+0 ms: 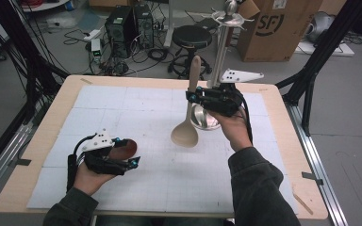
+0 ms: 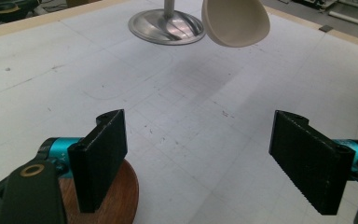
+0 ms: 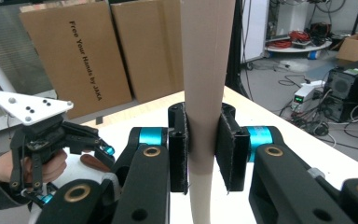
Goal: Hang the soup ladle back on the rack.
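Jaws of the right gripper [image 3: 201,149] are clenched on the handle of a pale wooden spoon [image 1: 188,113], one pad on each side of it; jaws of the left gripper [image 2: 205,163] stand wide apart with nothing between them.

From the high view, the spoon hangs handle up and bowl down, its bowl clear of the desk [image 1: 122,117] near the middle, just beside the round base of a metal stand [image 1: 206,117]. The right gripper view adds the grip itself: the handle runs straight up between the pads. The left gripper view shows the spoon's bowl from below, beside the stand's shiny base, and a dark brown wooden disc [image 2: 116,196] lying on the desk under its own left-hand jaw.

The right hand [image 1: 231,125] is raised above the desk, gripper pointing toward the person's left. The left hand [image 1: 92,176] sits low at the near left, gripper pointing right across the desk, with the disc at its tip.
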